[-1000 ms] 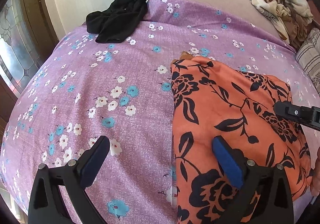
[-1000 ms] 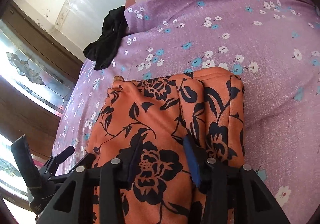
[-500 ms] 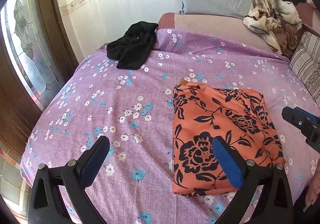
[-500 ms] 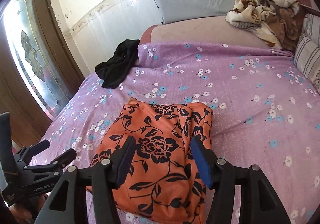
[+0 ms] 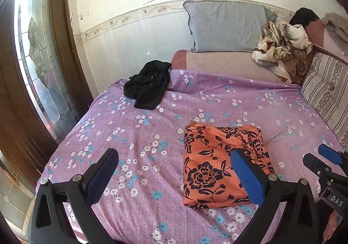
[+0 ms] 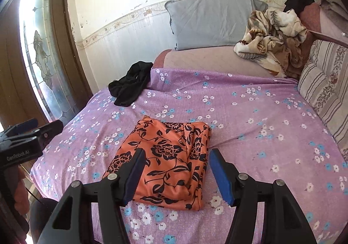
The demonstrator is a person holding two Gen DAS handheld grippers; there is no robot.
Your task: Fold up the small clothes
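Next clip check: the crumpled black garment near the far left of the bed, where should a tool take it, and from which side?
Judging by its pose, grip the black garment at the lobe that trails toward the camera, approaching from the near side over the purple sheet; the far end is bunched against the mattress step.

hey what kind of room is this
Most likely a bedroom in a home. There is a bed under a purple floral sheet, a grey pillow against the wall, and a crumpled blanket in the far corner.
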